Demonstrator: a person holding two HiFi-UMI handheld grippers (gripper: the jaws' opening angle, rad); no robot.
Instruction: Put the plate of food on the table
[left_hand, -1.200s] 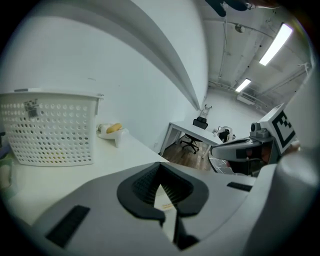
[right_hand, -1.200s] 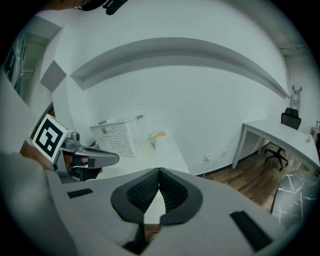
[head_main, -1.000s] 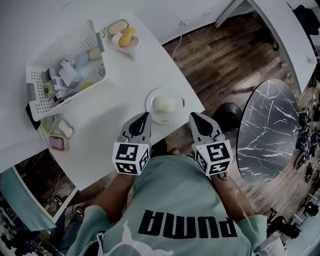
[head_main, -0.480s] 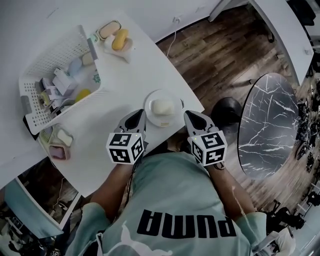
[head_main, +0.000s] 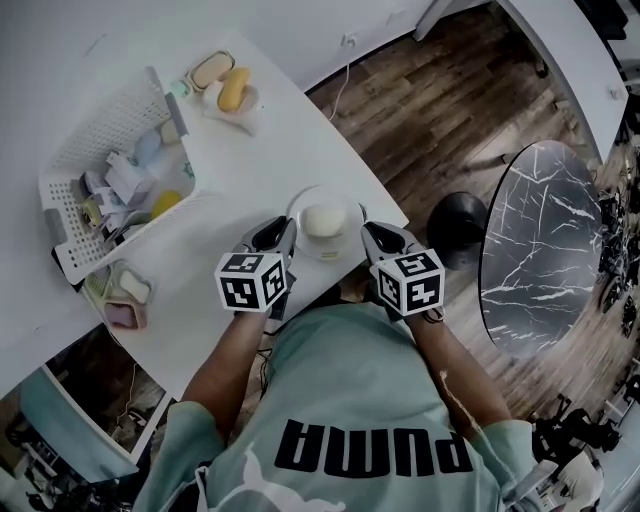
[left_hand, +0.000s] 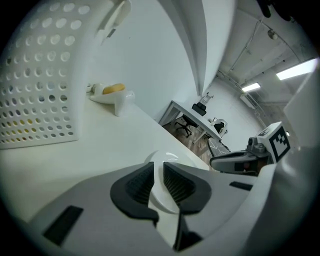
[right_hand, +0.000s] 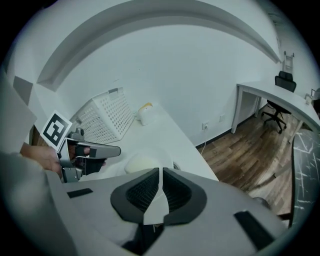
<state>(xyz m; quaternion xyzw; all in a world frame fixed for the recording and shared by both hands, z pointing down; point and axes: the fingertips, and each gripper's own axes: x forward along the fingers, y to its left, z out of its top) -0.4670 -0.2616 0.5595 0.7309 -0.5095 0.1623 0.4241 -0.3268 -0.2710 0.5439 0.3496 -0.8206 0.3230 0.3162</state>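
Note:
A white plate carrying a pale round bun is at the near edge of the white table, close to its right corner. My left gripper is shut on the plate's left rim, and my right gripper is shut on its right rim. In the left gripper view the jaws pinch the white rim, with the right gripper opposite. In the right gripper view the jaws clamp the rim, and the bun lies just beyond them. I cannot tell whether the plate touches the tabletop.
A white perforated basket full of small items stands at the table's left. A dish with a yellow item sits at the far edge. Pink boxes lie near the left front. A round marble table and black stool stand on the wooden floor at the right.
Both marker cubes have drawn in closer to the plate. The plate stays near the table's right corner. The view has swung, so the basket now sits further left.

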